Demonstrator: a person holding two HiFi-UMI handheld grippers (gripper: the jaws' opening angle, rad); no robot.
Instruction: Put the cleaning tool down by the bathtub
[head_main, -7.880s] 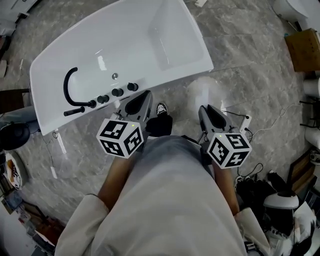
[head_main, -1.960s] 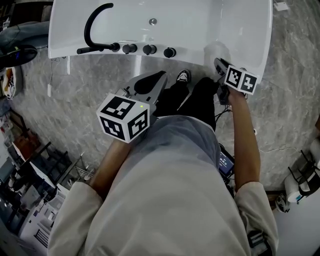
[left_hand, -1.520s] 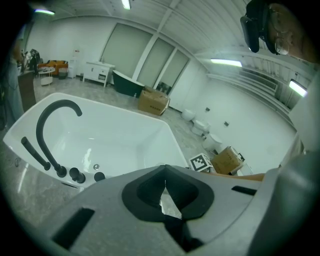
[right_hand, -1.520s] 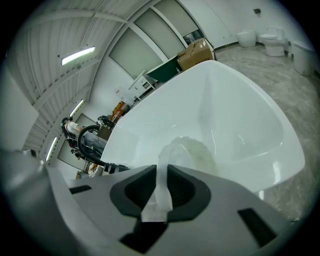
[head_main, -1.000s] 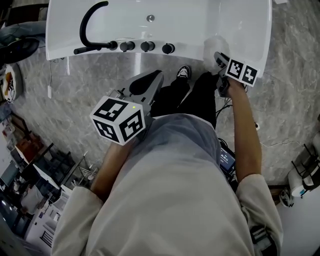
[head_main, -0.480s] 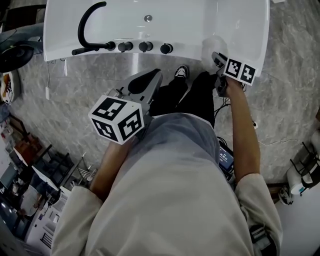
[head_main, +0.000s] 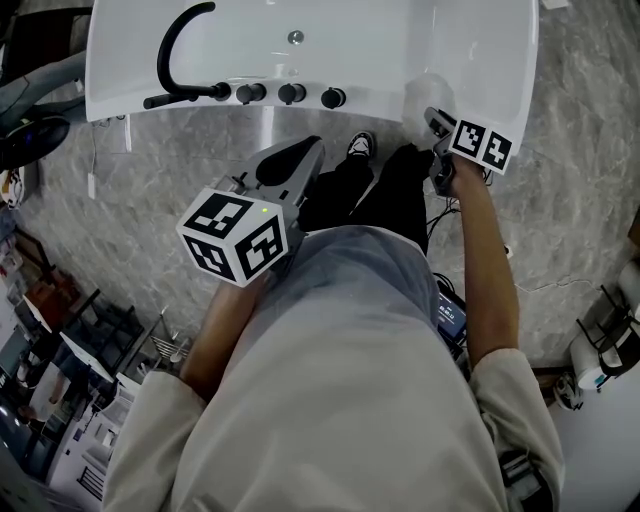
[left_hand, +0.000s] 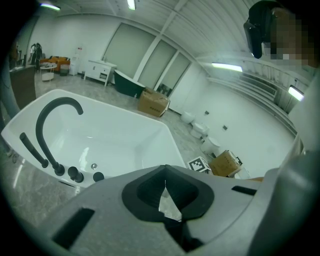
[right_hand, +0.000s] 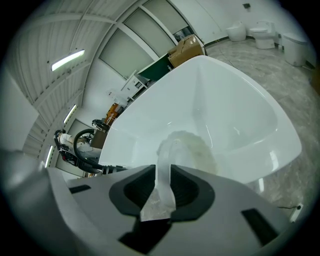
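Status: right gripper (head_main: 434, 120) is clenched on the flat translucent handle of the cleaning tool (right_hand: 184, 150). The tool's pale fuzzy head sits at the near rim of the bathtub (head_main: 400, 45), upper right of the head view. Can't tell whether it touches the rim. Left gripper (head_main: 314, 152) is at frame centre over the marble floor (head_main: 150, 190), jaws together and empty. Black faucet (head_main: 168, 60) and knobs (head_main: 291, 95) are at the tub's left end, well apart from the tool.

My right gripper (right_hand: 162, 172) is matt grey plastic; the white cleaning tool (right_hand: 187, 147) frosted plastic, fluffy-headed; the white bathtub (right_hand: 225, 100) smooth, glossy.
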